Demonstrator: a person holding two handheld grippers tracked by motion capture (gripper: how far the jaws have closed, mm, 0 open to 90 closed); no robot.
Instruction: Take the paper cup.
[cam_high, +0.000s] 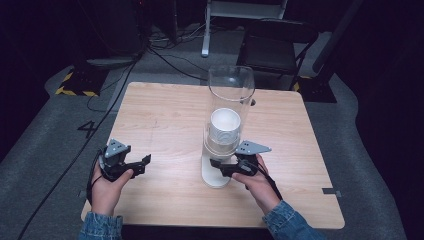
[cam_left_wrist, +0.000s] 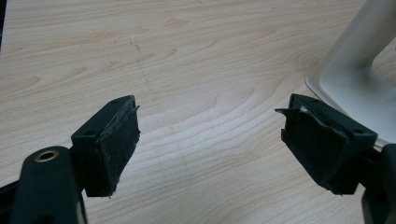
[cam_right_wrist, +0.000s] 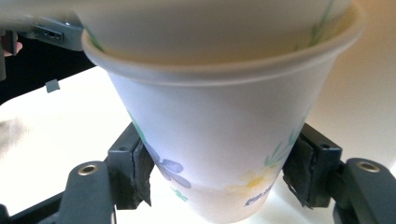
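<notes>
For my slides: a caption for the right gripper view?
Right gripper shut on the lowest paper cup of a nested stack.

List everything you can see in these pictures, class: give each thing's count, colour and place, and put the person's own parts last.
Table: one, light wood, centre of the room.
Cup dispenser: one, clear tube on a white base, standing on the table right of centre.
Paper cups: a nested stack, white with flower print, inside the tube; the lowest hangs out of its bottom.
Chair: one, black, behind the table.
Cables: several, black, on the grey floor.
Left gripper: one, black, open over bare table at the left.
Right gripper: one, black, shut on the lowest cup.
Hands: two, with denim sleeves, at the near edge.
</notes>
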